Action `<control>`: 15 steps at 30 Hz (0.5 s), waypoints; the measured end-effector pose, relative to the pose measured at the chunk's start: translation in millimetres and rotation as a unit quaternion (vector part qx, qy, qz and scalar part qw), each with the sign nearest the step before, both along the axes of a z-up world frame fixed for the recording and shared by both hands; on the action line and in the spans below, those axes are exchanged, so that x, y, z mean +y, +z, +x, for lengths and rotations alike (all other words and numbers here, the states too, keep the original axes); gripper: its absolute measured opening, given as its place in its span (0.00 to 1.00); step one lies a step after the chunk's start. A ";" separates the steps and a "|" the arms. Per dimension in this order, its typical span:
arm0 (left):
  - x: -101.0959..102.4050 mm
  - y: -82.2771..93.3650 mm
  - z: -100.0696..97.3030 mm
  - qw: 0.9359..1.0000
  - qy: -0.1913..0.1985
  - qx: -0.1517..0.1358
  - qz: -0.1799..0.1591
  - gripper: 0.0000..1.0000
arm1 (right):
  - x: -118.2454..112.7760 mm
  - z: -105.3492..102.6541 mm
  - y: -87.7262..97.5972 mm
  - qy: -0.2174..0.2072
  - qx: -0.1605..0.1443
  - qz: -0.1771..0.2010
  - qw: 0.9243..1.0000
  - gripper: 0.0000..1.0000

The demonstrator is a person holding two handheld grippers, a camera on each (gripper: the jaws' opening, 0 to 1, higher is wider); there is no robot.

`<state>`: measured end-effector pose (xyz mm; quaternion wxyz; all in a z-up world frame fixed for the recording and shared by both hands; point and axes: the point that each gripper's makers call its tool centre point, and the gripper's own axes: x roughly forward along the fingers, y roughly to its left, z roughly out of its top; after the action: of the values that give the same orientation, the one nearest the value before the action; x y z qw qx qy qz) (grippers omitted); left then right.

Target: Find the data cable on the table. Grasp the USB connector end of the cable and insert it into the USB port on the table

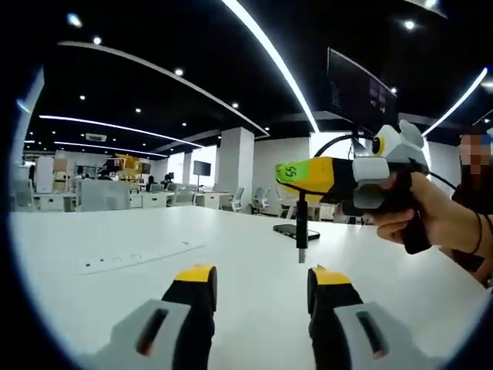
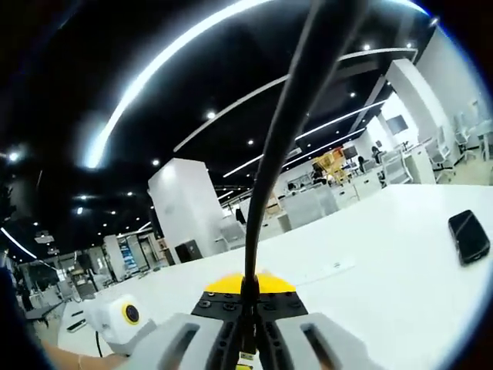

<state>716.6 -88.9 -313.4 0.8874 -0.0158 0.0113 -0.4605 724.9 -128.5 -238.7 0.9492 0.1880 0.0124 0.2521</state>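
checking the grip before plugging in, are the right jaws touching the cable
Touching. The right gripper view shows the cable pinched between the shut jaws of the right gripper.

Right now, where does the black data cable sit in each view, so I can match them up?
Left gripper view: the black data cable hangs straight down from the right claw, right of centre, with its lower end near the white table.
Right gripper view: the cable rises from the shut right claw at bottom centre to the top edge.
Shared landmark: the flat black phone lying on the table.
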 end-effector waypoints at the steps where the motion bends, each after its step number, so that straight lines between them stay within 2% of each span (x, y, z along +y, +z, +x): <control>1: 0.0 -1.6 1.9 1.000 0.001 0.000 0.002 0.49 | -0.4 1.9 -0.1 -0.001 0.000 -0.003 1.000 0.05; 6: 0.9 -4.7 11.3 1.000 0.006 -0.007 -0.002 0.49 | -3.7 11.1 0.2 -0.007 -0.002 -0.020 1.000 0.05; 11: -4.6 -15.7 21.5 1.000 0.004 -0.006 0.001 0.50 | -6.8 21.1 -1.2 -0.014 -0.003 -0.028 1.000 0.05; 15: -9.6 -11.4 26.4 1.000 -0.008 -0.009 -0.009 0.51 | -9.4 29.0 -4.7 -0.021 -0.001 -0.035 0.999 0.05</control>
<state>742.9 -98.5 -324.8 0.8836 -0.0197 -0.0002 -0.4679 753.9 -137.9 -243.5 0.9602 0.1548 0.0161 0.2320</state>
